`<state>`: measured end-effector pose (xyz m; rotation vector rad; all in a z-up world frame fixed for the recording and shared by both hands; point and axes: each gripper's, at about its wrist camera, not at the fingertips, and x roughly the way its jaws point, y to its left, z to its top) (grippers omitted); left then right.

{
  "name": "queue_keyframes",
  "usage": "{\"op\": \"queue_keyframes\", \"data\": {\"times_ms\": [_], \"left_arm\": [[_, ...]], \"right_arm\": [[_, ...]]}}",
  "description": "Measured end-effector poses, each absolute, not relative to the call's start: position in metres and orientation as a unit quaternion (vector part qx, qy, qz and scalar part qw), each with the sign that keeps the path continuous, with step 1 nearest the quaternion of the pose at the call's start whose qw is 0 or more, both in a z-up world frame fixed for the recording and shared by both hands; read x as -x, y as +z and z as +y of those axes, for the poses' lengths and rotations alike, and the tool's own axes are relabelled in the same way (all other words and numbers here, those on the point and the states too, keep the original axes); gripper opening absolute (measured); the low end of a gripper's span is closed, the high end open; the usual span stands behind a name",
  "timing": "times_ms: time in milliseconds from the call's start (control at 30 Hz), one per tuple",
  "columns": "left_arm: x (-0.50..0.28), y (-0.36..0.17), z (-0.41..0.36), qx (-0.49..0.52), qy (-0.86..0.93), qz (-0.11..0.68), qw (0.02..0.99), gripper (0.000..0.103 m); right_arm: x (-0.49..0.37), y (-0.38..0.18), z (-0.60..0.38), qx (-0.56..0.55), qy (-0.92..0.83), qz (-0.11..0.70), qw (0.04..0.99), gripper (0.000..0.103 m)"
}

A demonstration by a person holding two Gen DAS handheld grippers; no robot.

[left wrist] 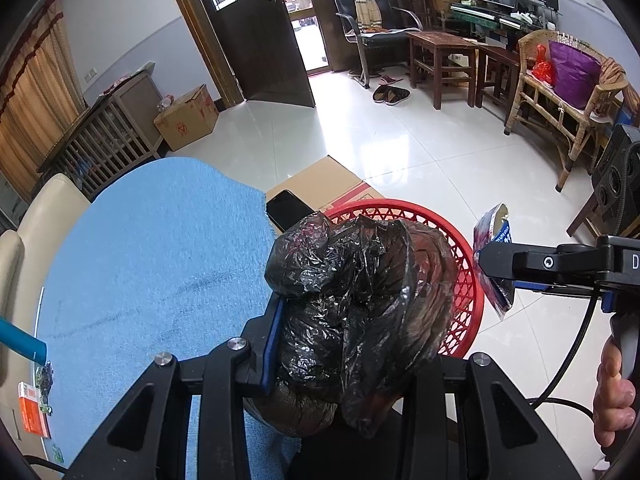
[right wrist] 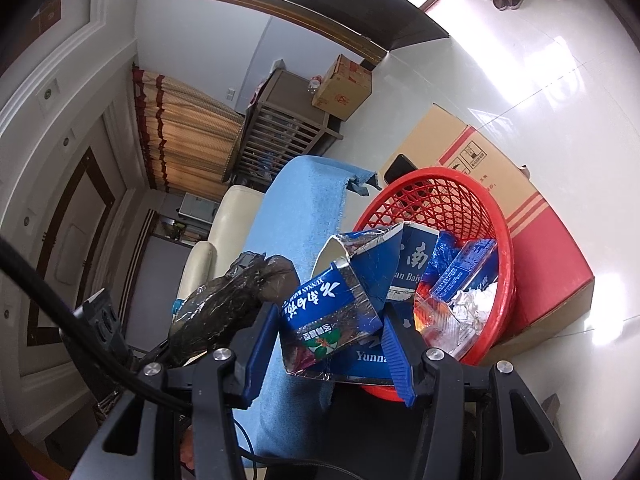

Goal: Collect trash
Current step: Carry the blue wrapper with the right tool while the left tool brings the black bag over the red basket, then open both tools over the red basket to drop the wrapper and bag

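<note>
My left gripper point(left wrist: 344, 344) is shut on a crumpled black plastic bag point(left wrist: 352, 296), held over the near rim of the red mesh basket point(left wrist: 460, 240). In the right wrist view the same black bag point(right wrist: 224, 304) hangs at the left. My right gripper point(right wrist: 328, 340) is shut on a torn blue carton point(right wrist: 332, 312) with white lettering, just above the red basket point(right wrist: 508, 248). Inside that basket lie blue packaging, clear wrappers and white paper point(right wrist: 472, 296). From the left wrist view the right gripper point(left wrist: 496, 276) comes in from the right, with the blue carton point(left wrist: 490, 236) in its pads.
A blue cloth point(left wrist: 152, 256) covers the table beside the basket, with a dark phone point(left wrist: 288, 208) at its far edge. The basket sits on a cardboard box point(right wrist: 532, 216) with a red side. An orange packet point(left wrist: 34, 412) lies at the cloth's left. Chairs and a rattan bench point(left wrist: 560, 92) stand beyond.
</note>
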<state>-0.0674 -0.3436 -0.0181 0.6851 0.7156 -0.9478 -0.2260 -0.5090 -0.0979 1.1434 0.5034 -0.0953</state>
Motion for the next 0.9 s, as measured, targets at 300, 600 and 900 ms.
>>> {"op": "queue_keyframes", "data": {"times_ms": [300, 600, 900], "left_arm": [[0.063, -0.024, -0.344, -0.314, -0.434, 0.336, 0.775, 0.038], [0.063, -0.028, -0.345, -0.312, -0.431, 0.34, 0.775, 0.04], [0.062, -0.025, -0.34, -0.303, -0.429, 0.328, 0.785, 0.064]], "right_arm": [[0.221, -0.098, -0.508, -0.533, -0.043, 0.241, 0.81, 0.055], [0.216, -0.097, -0.51, -0.531, -0.048, 0.245, 0.81, 0.055], [0.2, -0.108, -0.528, -0.557, -0.087, 0.259, 0.784, 0.077]]}}
